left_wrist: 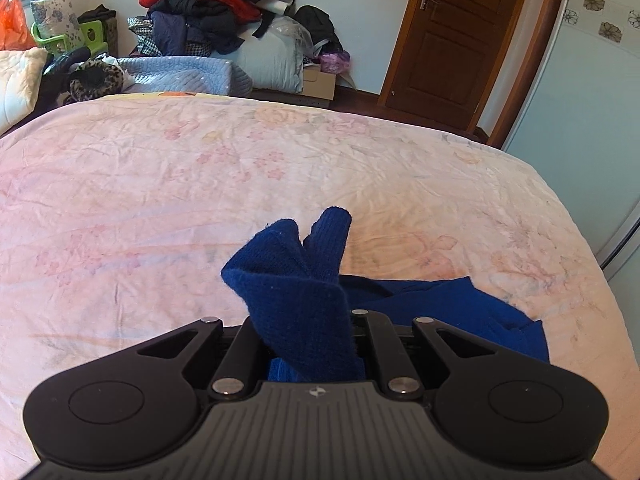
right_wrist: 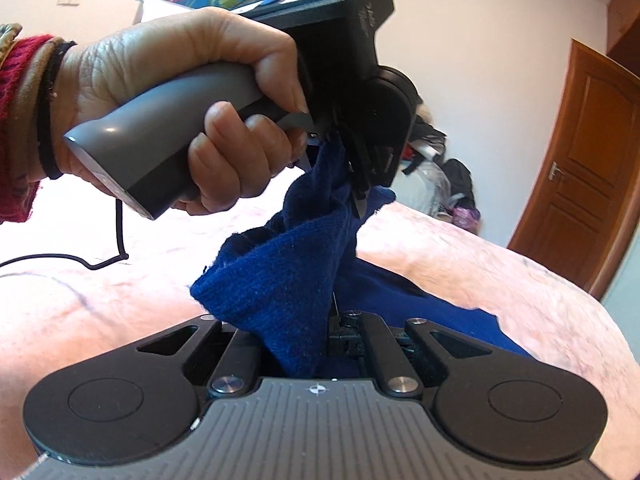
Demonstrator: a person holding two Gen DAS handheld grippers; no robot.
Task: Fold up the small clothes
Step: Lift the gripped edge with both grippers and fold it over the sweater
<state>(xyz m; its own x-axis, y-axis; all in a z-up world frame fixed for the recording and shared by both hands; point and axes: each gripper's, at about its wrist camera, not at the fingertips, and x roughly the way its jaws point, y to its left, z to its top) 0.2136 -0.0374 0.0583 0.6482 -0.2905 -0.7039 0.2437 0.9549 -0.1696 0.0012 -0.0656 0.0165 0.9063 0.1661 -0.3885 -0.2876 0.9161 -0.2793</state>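
Note:
A dark blue knit garment (left_wrist: 448, 304) lies partly on the pink floral bed (left_wrist: 160, 200). My left gripper (left_wrist: 310, 332) is shut on a bunched edge of it, which sticks up between the fingers. In the right wrist view, my right gripper (right_wrist: 304, 332) is shut on another edge of the blue garment (right_wrist: 280, 280). The cloth stretches up from it to the left gripper (right_wrist: 348, 168), held in a hand just ahead. The rest of the garment trails onto the bed (right_wrist: 480, 264) to the right.
A pile of clothes (left_wrist: 208, 12) and folded bedding (left_wrist: 192, 72) sit beyond the bed's far edge. A brown door (left_wrist: 452, 36) stands at the back right. A black cable (right_wrist: 100, 256) lies on the bed at left.

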